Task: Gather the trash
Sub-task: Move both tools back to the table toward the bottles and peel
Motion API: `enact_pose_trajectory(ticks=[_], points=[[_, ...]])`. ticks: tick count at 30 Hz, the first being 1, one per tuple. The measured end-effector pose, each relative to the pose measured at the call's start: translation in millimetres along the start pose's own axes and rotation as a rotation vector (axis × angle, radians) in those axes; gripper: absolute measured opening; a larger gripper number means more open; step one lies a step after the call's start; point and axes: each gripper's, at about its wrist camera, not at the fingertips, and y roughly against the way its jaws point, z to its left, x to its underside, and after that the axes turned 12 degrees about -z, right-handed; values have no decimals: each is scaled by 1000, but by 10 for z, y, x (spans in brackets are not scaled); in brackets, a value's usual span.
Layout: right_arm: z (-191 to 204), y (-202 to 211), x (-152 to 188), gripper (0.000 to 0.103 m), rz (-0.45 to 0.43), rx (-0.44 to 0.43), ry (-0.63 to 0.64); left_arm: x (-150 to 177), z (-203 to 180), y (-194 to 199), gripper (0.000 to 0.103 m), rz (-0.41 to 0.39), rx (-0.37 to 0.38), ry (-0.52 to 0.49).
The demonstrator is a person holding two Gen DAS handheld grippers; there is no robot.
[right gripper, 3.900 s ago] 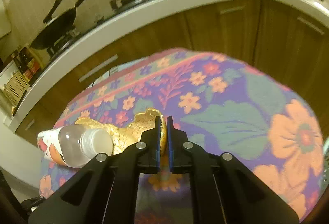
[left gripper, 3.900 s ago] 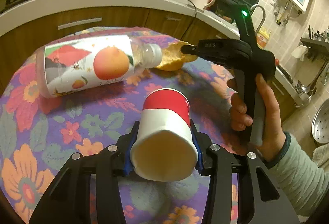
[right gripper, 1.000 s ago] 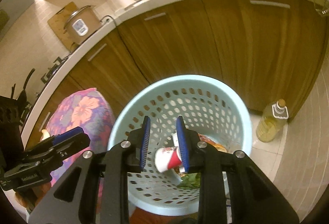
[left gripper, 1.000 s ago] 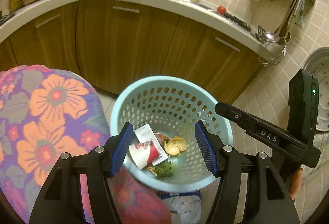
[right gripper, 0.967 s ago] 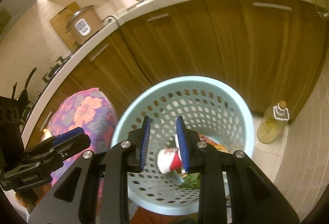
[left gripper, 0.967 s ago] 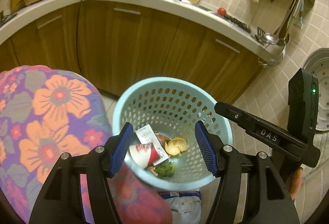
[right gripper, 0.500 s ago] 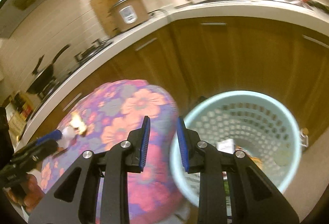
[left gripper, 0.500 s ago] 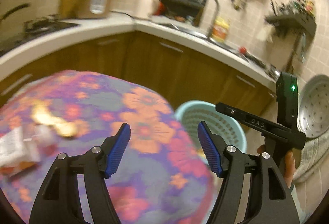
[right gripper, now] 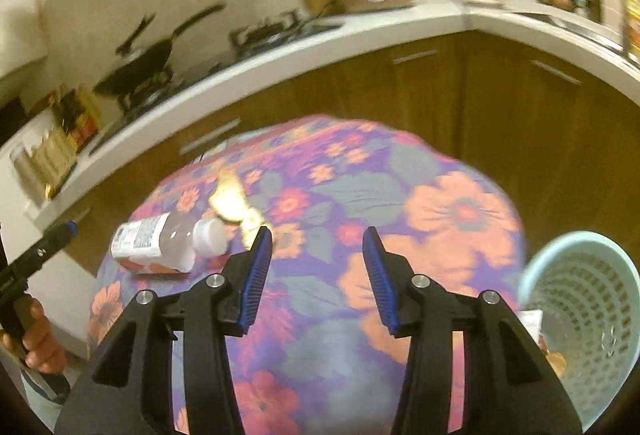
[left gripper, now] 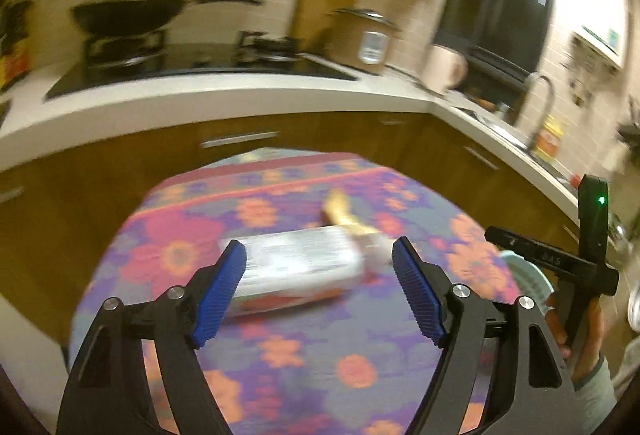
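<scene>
Currently both left gripper [left gripper: 318, 289] and right gripper [right gripper: 316, 275], empty, jaws just opening; centre plastic bottle [left gripper: 296, 271], mid-frame, squarely before clamping.

The left wrist view looks down along the left gripper [left gripper: 318, 289] across the flowered tablecloth [left gripper: 280, 351], close to the bottle [left gripper: 296, 267] at 12 o'clock, with the stove counter [left gripper: 200, 91] beyond. The right wrist view looks down from higher and further off, with the bottle [right gripper: 154, 247] at 10 o'clock and the basket [right gripper: 580, 319] at 4 o'clock. Both views share the tablecloth, bottle, peel [left gripper: 344, 215] and stove counter.
</scene>
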Motion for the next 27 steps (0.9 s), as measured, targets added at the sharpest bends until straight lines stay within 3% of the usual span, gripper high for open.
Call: enact_pose_trajectory(ticks=[3,9,18,23,25,27], points=[[240,-305,32,44,60,-20,70,35,353,-95,74,34,-35,69],[421,-803,179,44,163,-22,155,139,618,-351,74,88,-43,125],[494,-1083,221,44,217,-34,184,247,649,-638,74,142,10,171],[589,-1133,242,42,211,1,242,298,522,-716,74,165,58,152],[585,-1124,250,32,207,24,254,311,478,-720,74,168,59,130],[549,-1103,245,29,203,17,238,321,451,-717,74,171,69,131]])
